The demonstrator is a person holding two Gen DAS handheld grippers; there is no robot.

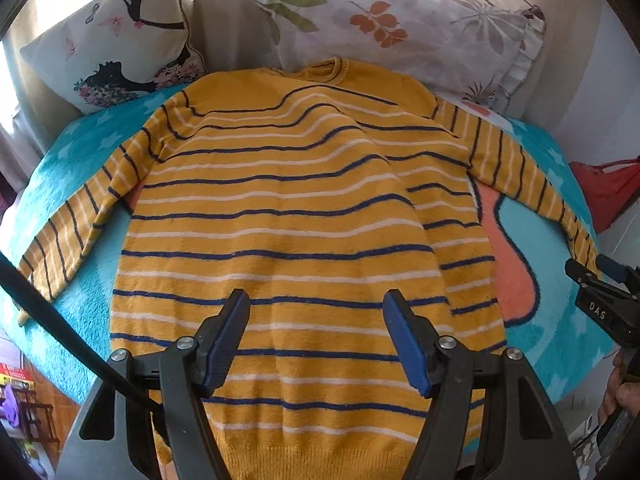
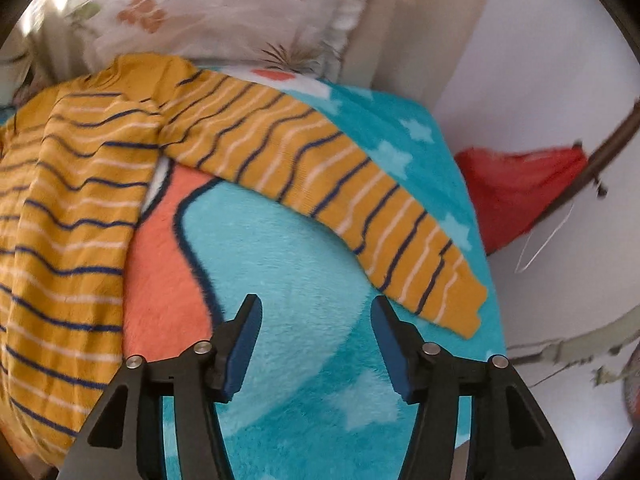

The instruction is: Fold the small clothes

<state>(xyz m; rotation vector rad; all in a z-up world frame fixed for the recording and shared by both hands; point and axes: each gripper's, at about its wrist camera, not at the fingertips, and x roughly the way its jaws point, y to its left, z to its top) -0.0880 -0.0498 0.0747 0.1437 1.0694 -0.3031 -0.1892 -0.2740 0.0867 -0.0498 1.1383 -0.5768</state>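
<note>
In the left wrist view, the yellow striped sweater (image 1: 280, 208) lies flat on a turquoise blanket (image 1: 92, 240) spread over the bed, neckline toward the pillows. Its hem runs off behind the left hand-held gripper (image 1: 316, 338), so the bottom edge is only partly seen. That gripper's jaws stand spread above the lower body of the sweater with nothing pinched between the blue pads (image 1: 408, 344). The sleeve (image 1: 532, 184) on the picture's right side runs out to the frame edge, where its cuff disappears behind the right hand-held gripper (image 1: 600, 280), itself cut off by the border. A floral pillow (image 1: 400, 28) and a printed cushion (image 1: 108, 40) lean at the head of the bed; a red bag (image 1: 608, 188) shows only in part.

In the right wrist view, the right hand-held gripper (image 2: 316, 344) hangs over bare blanket (image 2: 280, 240), jaws spread and empty. The sleeve (image 2: 320, 184) lies just beyond the fingertips, its cuff fully visible near the blanket's edge. The sweater (image 2: 68, 200) body is cropped at the left. The background right of the bed is blurred; the red bag (image 2: 516, 192) and a thin rod (image 2: 600, 148) are hard to make out
</note>
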